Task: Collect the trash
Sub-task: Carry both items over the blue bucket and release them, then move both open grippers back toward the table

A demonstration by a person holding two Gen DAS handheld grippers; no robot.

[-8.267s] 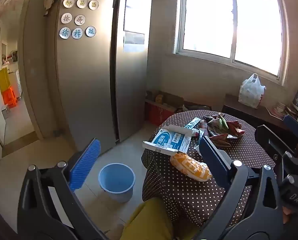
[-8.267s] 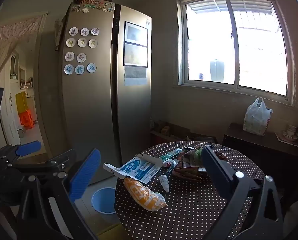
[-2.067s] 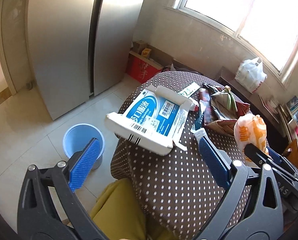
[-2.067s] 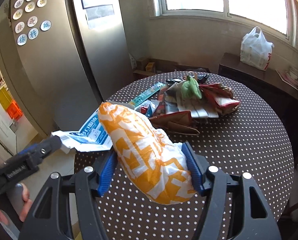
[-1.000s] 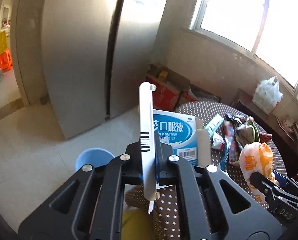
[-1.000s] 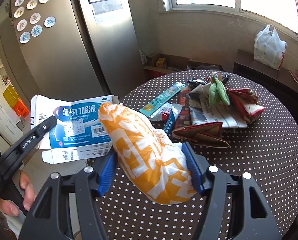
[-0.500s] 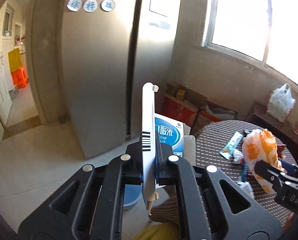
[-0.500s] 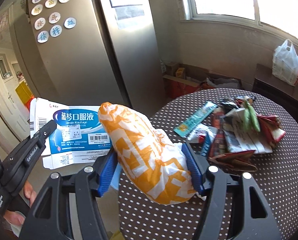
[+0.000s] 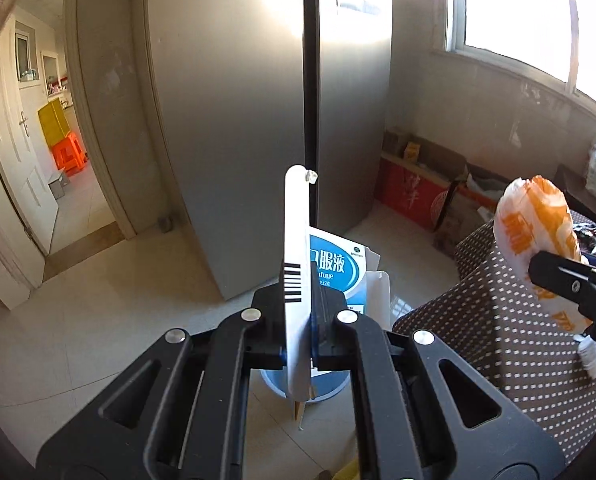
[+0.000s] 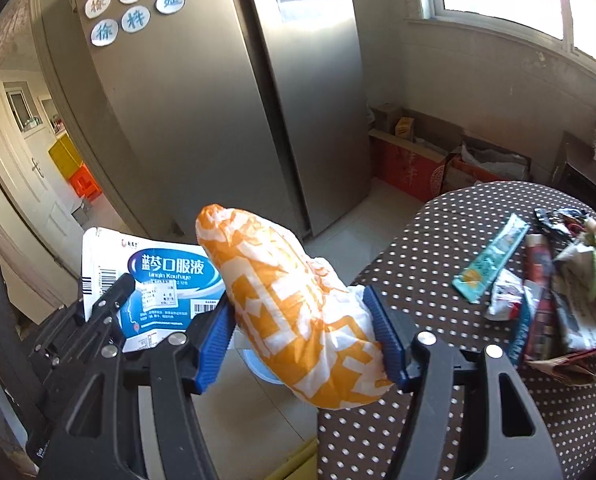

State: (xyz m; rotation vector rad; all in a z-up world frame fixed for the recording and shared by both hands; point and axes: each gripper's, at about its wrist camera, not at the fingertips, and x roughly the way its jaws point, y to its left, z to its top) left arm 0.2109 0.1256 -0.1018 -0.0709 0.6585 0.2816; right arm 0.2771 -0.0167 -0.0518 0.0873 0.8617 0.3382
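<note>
Bulging orange-and-white bag (image 10: 298, 316), crumpled

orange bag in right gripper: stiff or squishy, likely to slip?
Probably squishy: the orange bag is crinkled film bulging past both pads of the right gripper. Likely light for its size, since it juts out well beyond the pads without drooping. Slip risk seems modest, but thin film may slide on the pads.

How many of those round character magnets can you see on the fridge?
6, clustered at the upper left of the fridge in the right wrist view: two cut off by the top edge, two below, two lowest. More may sit above the frame.
</note>
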